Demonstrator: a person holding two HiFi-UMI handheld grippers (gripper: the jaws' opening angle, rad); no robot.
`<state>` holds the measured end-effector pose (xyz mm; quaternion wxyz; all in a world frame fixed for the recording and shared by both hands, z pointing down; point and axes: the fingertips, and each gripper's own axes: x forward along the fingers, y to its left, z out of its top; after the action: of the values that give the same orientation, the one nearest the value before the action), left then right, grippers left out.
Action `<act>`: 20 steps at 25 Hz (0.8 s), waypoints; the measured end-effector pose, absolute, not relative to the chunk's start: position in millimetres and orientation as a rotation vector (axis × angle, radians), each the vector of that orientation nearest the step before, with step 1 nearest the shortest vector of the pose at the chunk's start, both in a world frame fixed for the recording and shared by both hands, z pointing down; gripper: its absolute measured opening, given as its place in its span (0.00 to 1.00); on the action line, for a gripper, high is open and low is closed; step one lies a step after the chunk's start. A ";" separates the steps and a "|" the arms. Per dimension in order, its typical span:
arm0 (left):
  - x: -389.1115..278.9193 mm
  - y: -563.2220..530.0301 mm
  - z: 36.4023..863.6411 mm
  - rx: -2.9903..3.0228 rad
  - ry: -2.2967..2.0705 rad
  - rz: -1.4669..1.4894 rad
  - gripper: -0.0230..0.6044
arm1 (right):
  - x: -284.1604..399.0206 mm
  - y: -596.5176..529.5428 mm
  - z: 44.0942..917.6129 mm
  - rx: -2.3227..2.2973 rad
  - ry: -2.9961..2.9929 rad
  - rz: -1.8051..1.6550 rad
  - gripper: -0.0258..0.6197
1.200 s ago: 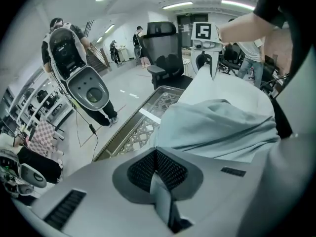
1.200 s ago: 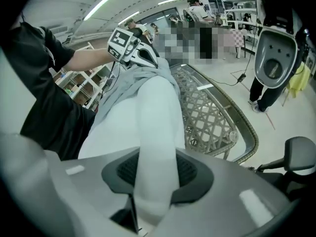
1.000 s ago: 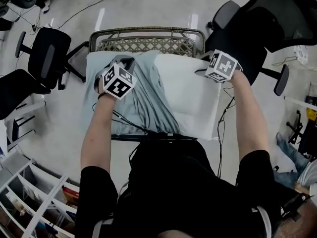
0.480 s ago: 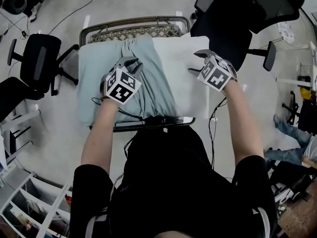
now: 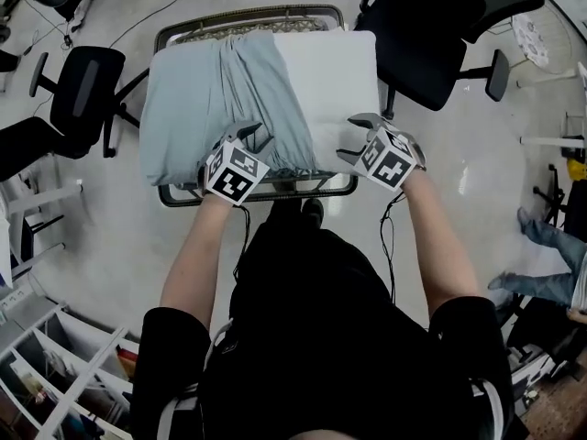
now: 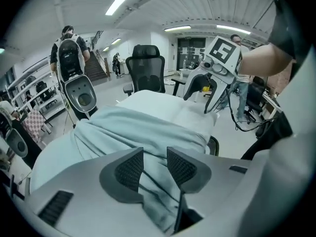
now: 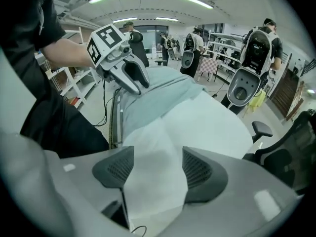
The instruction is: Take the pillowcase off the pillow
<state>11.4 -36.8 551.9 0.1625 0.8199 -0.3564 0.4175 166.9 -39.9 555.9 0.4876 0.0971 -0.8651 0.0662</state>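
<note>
A white pillow (image 5: 332,81) lies on a wire-frame table. A light blue pillowcase (image 5: 206,90) covers its left half, bunched in folds near the middle. My left gripper (image 5: 257,140) is at the pillow's near edge over the bunched pillowcase (image 6: 123,127). Its jaws are opening, and the fabric runs between the pads without being pressed. My right gripper (image 5: 348,137) is at the near edge over the bare pillow (image 7: 197,122). Its jaws are opening too, and a white corner lies loose between them. Each gripper shows in the other's view: the right gripper (image 6: 197,100) and the left gripper (image 7: 138,83).
The table's metal rim (image 5: 248,15) shows behind the pillow. Black office chairs stand at the left (image 5: 83,99) and the far right (image 5: 431,26). White shelving (image 5: 55,374) is at the lower left. A person (image 6: 69,58) with a backpack stands farther off.
Both grippers have come back from the far part of the pillow to its near edge. The left jaws, shut before, now stand apart.
</note>
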 end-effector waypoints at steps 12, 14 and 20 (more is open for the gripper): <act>61.5 10.0 598.7 2.199 -1.085 1.060 0.41 | 181.8 4.7 621.7 0.472 -2.028 0.062 0.69; 66.8 0.8 604.6 2.190 -1.122 1.042 0.41 | 172.7 0.2 631.4 0.527 -2.039 0.007 0.69; 47.7 1.8 610.6 2.220 -1.141 1.326 0.19 | 178.9 -9.4 622.2 0.563 -2.007 -0.088 0.44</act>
<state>47.7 1.8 610.6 0.1571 0.7757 -0.3987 0.4633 178.9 -9.4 622.2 0.5036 0.2331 -0.8311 -0.0364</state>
